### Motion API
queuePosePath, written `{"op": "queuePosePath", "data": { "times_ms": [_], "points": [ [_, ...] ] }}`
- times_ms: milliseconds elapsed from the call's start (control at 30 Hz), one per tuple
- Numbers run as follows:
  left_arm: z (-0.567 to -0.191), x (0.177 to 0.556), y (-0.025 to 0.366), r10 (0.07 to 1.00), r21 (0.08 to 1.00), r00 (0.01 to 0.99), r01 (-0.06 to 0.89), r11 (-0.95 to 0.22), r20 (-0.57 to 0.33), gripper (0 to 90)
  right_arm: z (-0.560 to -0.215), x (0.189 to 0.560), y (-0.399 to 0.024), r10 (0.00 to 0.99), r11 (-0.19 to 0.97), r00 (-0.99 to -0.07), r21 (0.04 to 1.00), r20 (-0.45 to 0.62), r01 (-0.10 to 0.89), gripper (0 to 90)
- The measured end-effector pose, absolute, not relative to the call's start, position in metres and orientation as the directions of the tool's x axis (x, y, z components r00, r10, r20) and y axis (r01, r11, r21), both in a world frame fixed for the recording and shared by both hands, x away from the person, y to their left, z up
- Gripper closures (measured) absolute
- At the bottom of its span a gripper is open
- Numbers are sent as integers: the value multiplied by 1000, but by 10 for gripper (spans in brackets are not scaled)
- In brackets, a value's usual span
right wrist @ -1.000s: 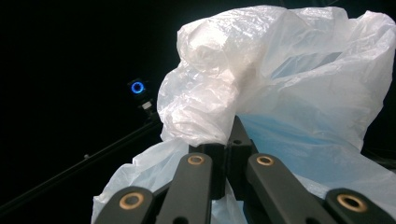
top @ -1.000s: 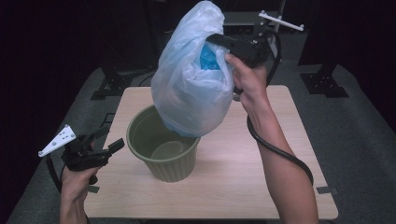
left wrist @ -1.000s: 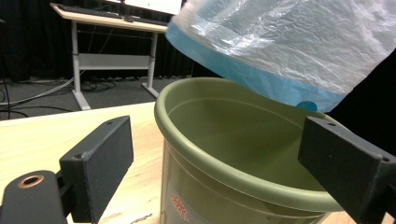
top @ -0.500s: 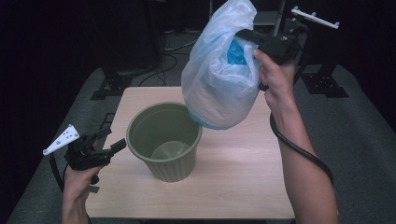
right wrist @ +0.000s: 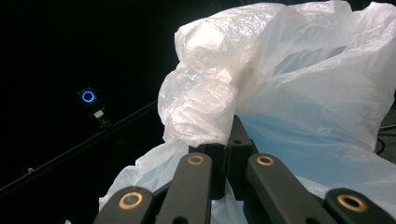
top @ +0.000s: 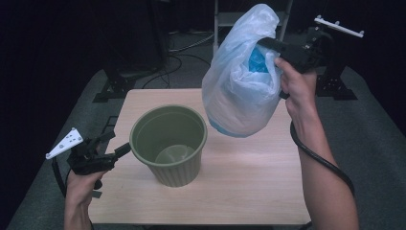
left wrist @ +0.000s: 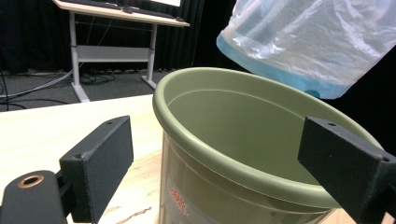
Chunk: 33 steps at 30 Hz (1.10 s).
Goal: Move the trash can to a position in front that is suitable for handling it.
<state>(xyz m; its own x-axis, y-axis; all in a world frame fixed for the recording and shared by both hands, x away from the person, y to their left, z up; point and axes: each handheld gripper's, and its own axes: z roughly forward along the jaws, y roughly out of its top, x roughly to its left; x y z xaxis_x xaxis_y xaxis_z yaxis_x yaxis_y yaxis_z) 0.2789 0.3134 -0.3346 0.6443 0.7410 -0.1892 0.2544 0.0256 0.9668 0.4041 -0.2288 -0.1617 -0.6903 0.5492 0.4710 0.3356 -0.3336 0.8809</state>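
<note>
Above the table (top: 249, 182), the raised right gripper (top: 268, 45) pinches the plastic bag (top: 239, 91).

Stuff you can't really make out here

The plastic bag (top: 242, 86) hides whatever blue thing sits inside it, just a blurry blue patch through the film, and its top runs off the edge in the left gripper view. The right gripper (right wrist: 227, 140) has its jaw tips buried in the bag's folds. The green pot (left wrist: 243, 154) is cut off at the bottom there, and its small label is too blurry to read.
</note>
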Motion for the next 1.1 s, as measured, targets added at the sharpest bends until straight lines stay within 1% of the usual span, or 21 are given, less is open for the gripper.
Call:
{"op": "queuePosePath", "data": {
  "times_ms": [233, 633, 1100],
  "points": [
    [-336, 279, 314, 743, 966, 641, 257, 28, -192, 91, -187, 408, -232, 562, -312, -674, 877, 480, 365, 897],
    [-337, 280, 312, 741, 964, 643, 263, 23, -193, 92, -243, 422, -225, 567, -277, -634, 847, 526, 454, 896],
    [-337, 280, 314, 743, 964, 640, 264, 29, -197, 92, -275, 429, -206, 559, -222, -638, 837, 530, 501, 895]
  ]
}}
